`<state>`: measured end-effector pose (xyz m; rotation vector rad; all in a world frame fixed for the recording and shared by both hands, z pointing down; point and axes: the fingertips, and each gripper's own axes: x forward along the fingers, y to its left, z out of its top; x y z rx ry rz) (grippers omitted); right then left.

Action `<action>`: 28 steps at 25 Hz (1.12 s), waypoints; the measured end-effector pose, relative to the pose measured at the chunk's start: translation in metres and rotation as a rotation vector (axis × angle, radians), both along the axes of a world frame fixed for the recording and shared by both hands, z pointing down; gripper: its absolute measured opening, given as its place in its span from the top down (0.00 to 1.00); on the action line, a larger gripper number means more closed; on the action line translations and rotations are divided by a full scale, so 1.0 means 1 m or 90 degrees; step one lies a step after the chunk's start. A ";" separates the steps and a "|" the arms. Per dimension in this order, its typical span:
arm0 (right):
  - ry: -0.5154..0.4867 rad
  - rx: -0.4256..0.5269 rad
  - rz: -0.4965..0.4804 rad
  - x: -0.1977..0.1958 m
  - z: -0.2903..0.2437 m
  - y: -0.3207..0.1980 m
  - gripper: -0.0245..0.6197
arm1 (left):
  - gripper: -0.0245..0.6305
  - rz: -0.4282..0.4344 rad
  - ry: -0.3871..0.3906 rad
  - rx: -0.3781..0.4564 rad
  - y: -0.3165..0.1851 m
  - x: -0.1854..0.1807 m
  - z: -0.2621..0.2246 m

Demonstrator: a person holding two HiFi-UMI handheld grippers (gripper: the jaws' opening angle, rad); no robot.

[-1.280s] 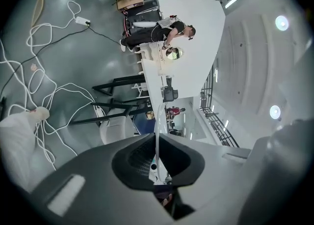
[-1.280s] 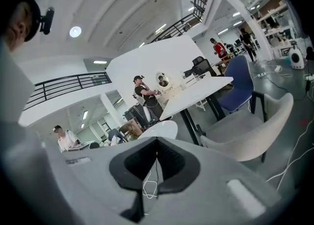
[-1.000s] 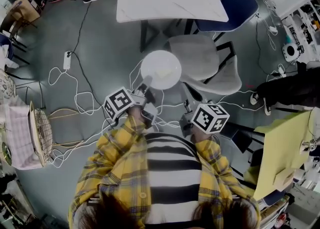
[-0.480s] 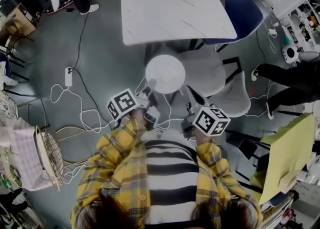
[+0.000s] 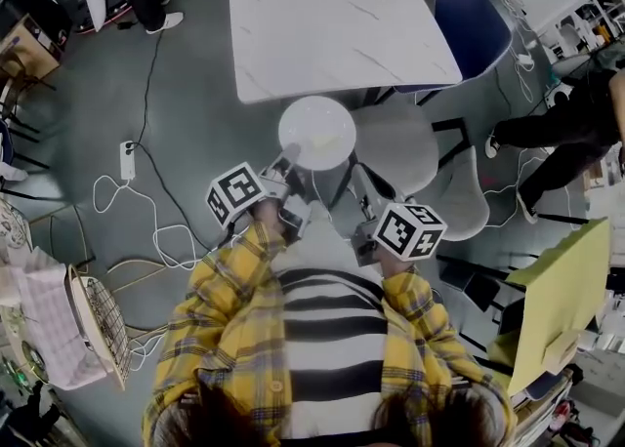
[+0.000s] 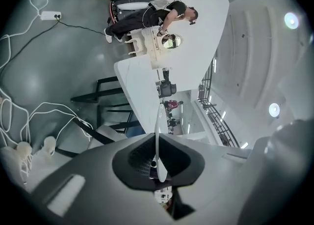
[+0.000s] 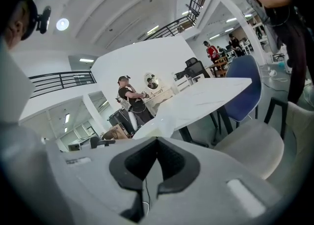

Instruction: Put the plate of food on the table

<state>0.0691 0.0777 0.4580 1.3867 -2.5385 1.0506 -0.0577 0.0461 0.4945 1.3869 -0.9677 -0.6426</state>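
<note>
Shifted since a second ago: round white plate (image 5: 315,133) and both grippers, now nearer the square white marble-topped table (image 5: 332,16). The plate hangs just short of the table's near edge, beside a grey chair (image 5: 395,142).

Hazard, judged: the plate is carried by one rim only, so a sag or a knock on the table edge could tip the food.

Left gripper (image 6: 158,162): clamped on the plate's rim.

Right gripper (image 7: 156,167): jaws together, empty, clear of the plate.
</note>
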 end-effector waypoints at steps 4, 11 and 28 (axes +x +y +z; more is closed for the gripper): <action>0.003 0.001 -0.008 -0.005 0.001 -0.024 0.96 | 0.95 0.001 0.001 -0.002 -0.028 -0.001 0.005; 0.009 0.004 -0.013 -0.006 0.003 -0.084 0.96 | 0.95 0.004 0.006 -0.011 -0.089 0.002 0.012; 0.003 -0.007 -0.020 -0.005 0.005 -0.212 0.96 | 0.94 0.007 -0.020 -0.023 -0.218 0.009 0.023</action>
